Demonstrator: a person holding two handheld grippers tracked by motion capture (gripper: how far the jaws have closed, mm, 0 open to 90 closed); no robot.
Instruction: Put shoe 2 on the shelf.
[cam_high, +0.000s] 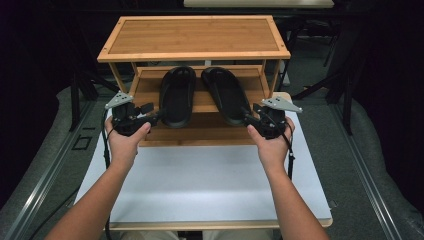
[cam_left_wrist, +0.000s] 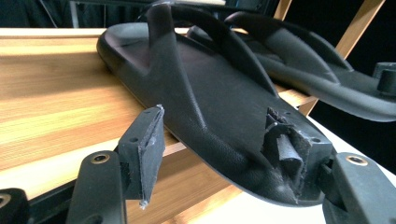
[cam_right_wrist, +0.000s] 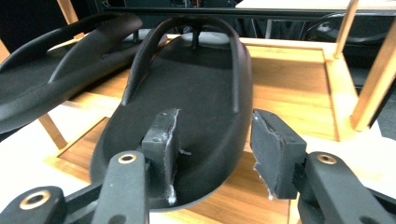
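Observation:
Two black flip-flop sandals lie side by side on the middle shelf of a bamboo rack (cam_high: 194, 35), heels toward me. My left gripper (cam_high: 155, 118) is at the heel of the left sandal (cam_high: 177, 95), coming in from its left side. In the left gripper view the gripper (cam_left_wrist: 217, 154) stands open, its jaws straddling the heel corner of that sandal (cam_left_wrist: 210, 93). My right gripper (cam_high: 248, 119) is at the heel of the right sandal (cam_high: 225, 92). It (cam_right_wrist: 215, 149) stands open too, with the right rim of that sandal (cam_right_wrist: 187, 84) between its jaws.
The rack stands at the far end of a white tabletop (cam_high: 200, 180), and its top shelf overhangs the sandals. Rack posts (cam_right_wrist: 373, 79) rise close to the right of my right gripper. Each gripper view also shows the other sandal (cam_left_wrist: 299, 60) (cam_right_wrist: 56, 46) beside the near one.

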